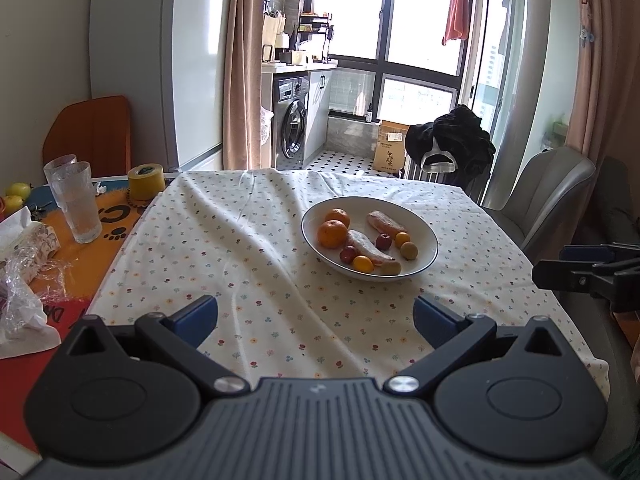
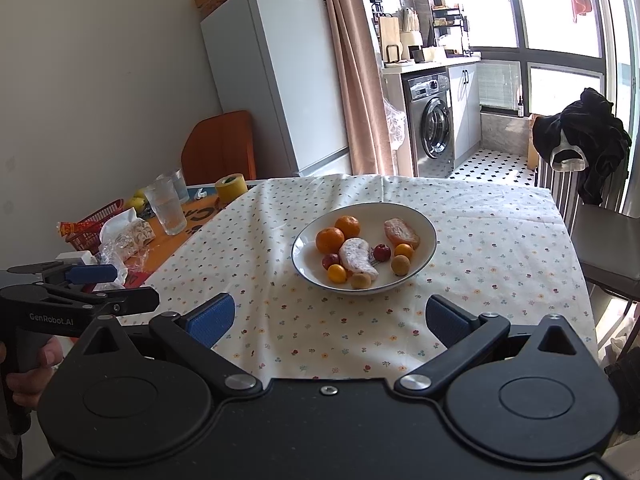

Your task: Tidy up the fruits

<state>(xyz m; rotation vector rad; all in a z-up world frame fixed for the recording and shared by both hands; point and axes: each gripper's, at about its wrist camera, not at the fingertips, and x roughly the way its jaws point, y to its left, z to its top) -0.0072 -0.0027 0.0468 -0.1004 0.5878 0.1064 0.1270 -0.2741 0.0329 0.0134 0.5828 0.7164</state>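
Note:
A white plate [image 1: 418, 220] [image 2: 416, 220] sits on the flowered tablecloth [image 1: 248, 240], right of the table's middle. It holds two oranges [image 1: 332, 234] [image 2: 330, 239], two wrapped fruit pieces [image 1: 366, 249] [image 2: 357, 257], and several small red and yellow fruits [image 1: 409, 250] [image 2: 401, 265]. My left gripper [image 1: 316, 316] [image 2: 138, 286] hovers open over the near cloth with nothing between its fingers. My right gripper [image 2: 328, 318] [image 1: 548, 264] is open too, level with the left one, short of the plate and holding nothing.
Stacked glasses [image 1: 78, 204], a yellow tape roll [image 1: 146, 182], crumpled plastic and tissue [image 1: 20, 300] and a red basket [image 2: 96, 220] crowd the table's left side. A grey chair [image 1: 556, 200] stands at the right edge. A hand [image 2: 32, 364] holds the left gripper.

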